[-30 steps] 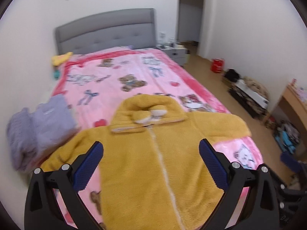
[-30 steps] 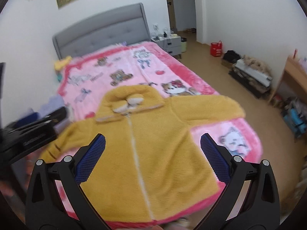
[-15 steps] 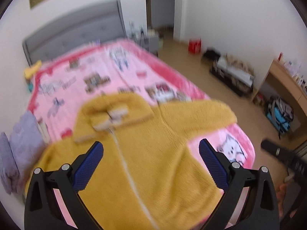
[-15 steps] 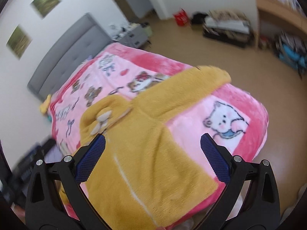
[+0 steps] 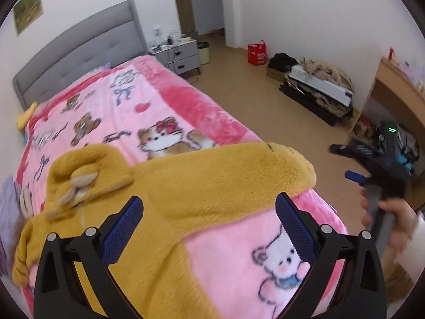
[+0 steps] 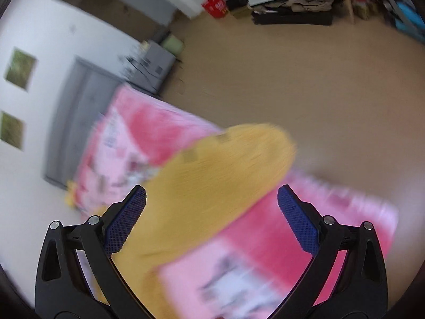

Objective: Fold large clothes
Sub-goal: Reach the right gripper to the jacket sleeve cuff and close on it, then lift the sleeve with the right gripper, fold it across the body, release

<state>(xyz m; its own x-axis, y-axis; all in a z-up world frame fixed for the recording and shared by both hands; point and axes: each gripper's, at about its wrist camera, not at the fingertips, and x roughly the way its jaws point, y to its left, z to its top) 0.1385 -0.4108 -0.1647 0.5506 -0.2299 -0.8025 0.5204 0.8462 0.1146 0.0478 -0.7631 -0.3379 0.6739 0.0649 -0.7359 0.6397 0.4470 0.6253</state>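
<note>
Currently on my feeds: one yellow fleece hooded jacket (image 5: 164,194), one pink cartoon-print blanket (image 5: 148,111) on one grey-headboard bed (image 5: 79,45), one grey nightstand (image 5: 183,55), one red bag (image 5: 256,53) on the floor, two framed pictures (image 6: 20,67) on the wall in the right wrist view.

My left gripper (image 5: 209,228) has its two blue-padded fingers wide apart, nothing between them. My right gripper (image 6: 211,220) is likewise spread and holds nothing; in the left wrist view it shows far to the right of the left claw, gripped by a hand (image 5: 398,223).

The jacket lies flat on the blanket directly beyond and beneath the left claw. Its hood (image 5: 87,175), with small ears, lies ahead-left of the left claw. One sleeve (image 5: 239,170) runs crosswise ahead of the fingers, long axis left to right, cuff at the bed's right edge. In the right wrist view that sleeve (image 6: 212,180) reaches away between the fingers.

The right wrist view is heavily motion-blurred; blanket prints there are unreadable. The jacket's lower body is cut off behind the left claw.
</note>
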